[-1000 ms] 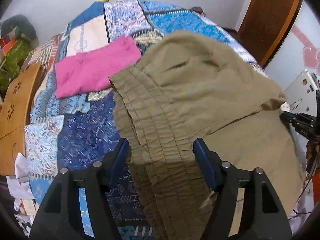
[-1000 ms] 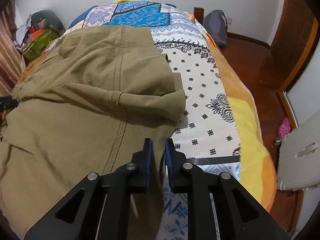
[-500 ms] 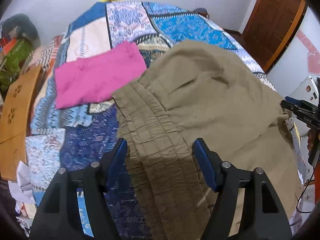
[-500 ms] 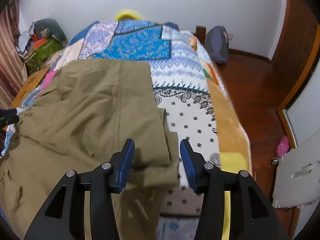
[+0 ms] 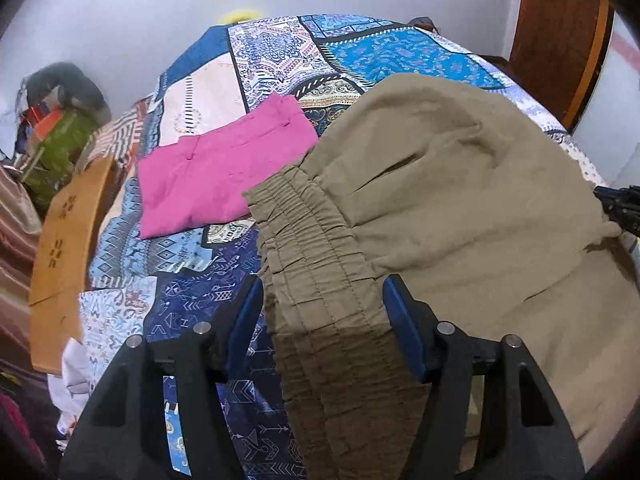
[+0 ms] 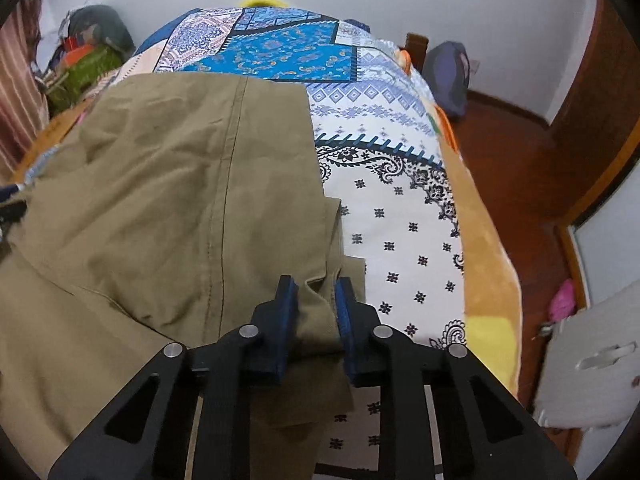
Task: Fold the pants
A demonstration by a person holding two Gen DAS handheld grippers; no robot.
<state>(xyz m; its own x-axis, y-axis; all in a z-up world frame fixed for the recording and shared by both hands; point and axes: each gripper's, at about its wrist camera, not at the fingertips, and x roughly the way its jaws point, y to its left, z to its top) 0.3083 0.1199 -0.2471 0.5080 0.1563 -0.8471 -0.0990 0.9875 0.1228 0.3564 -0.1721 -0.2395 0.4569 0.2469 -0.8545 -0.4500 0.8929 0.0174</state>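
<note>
Khaki pants (image 5: 440, 184) lie folded over on a patchwork bedspread (image 5: 280, 48). Their gathered elastic waistband (image 5: 316, 264) runs toward my left gripper (image 5: 324, 320), which is open with the waistband between its wide-apart blue fingers. In the right wrist view the pants (image 6: 180, 200) cover the left half of the bed. My right gripper (image 6: 316, 300) has its jaws partly closed around the folded edge of the pants at the bed's near side, with a gap still showing between the pads and the cloth. The right gripper's tip shows at the right edge of the left wrist view (image 5: 620, 204).
Folded pink pants (image 5: 224, 168) lie on the bedspread to the left of the khaki pants. A wooden board (image 5: 68, 248) and a cluttered pile (image 5: 60, 136) stand left of the bed. Wooden floor (image 6: 532, 168), a dark bag (image 6: 448, 72) and a door are on the right.
My right gripper opened from shut, moved back, and is now closing around the folded edge of the pants. My left gripper stayed open over the waistband and drew back slightly.
</note>
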